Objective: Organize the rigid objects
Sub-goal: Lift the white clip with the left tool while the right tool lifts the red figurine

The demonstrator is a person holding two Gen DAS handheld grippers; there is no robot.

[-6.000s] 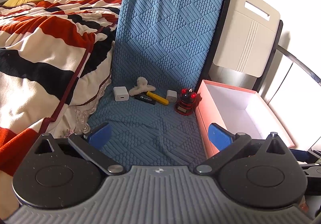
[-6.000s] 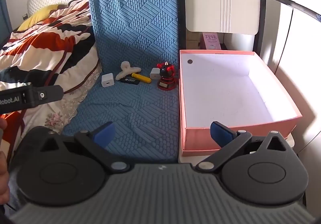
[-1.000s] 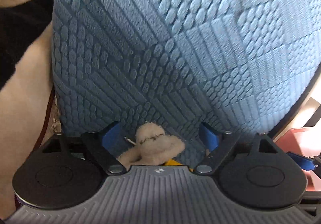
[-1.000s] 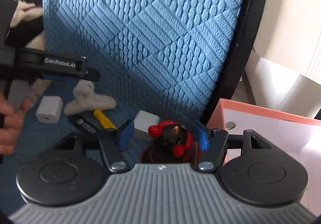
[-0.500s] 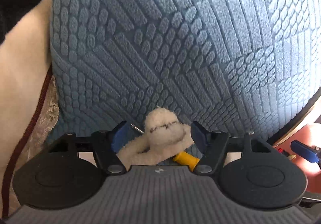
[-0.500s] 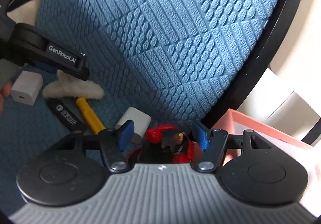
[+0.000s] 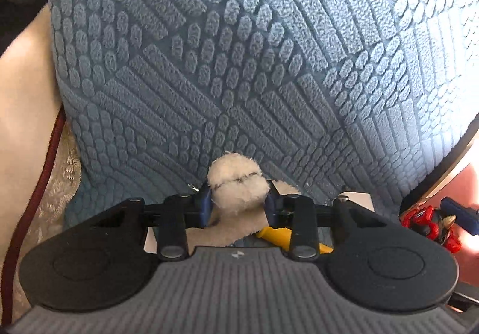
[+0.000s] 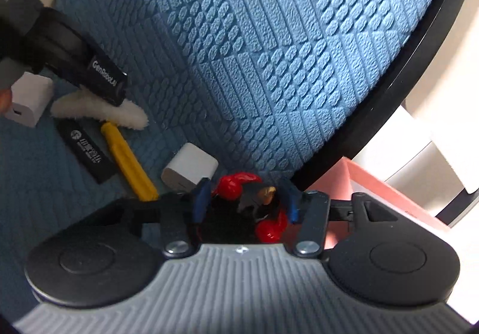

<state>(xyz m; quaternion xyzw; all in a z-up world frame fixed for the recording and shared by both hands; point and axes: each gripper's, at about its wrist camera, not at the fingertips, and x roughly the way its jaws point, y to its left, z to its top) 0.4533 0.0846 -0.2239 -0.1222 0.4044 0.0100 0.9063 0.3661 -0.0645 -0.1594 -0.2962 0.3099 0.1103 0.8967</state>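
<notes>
Closed in since half a second ago: left gripper (image 7: pixel 238 204) now pinching the fluffy clip (image 7: pixel 238 188), both blue pads pressed into its white fuzz where a gap stood on each side before. Likewise narrowed on the right: right gripper (image 8: pixel 245 203) now clamped on the red-and-black figure (image 8: pixel 239 208), pads touching its sides.

Seen from the right wrist, clip (image 8: pixel 98 112) lying at far left on the blue cover (image 8: pixel 269 49), under the tip of the left gripper. Just left of it, a white charger (image 8: pixel 28 102). Near the clip, a black stick (image 8: pixel 85 153) and a yellow stick (image 8: pixel 128 165) side by side, slanting toward the near right. Right of the yellow stick, a second white cube (image 8: pixel 190 171), just beside the figure's left side. Figure at the foot of the upright blue backrest, close to the near corner of the pink box (image 8: pixel 389 199) on the right.

From the left wrist, yellow stick (image 7: pixel 280 236) poking out below the clip, figure (image 7: pixel 431 224) at far right edge with the right gripper's blue pad beside it.
</notes>
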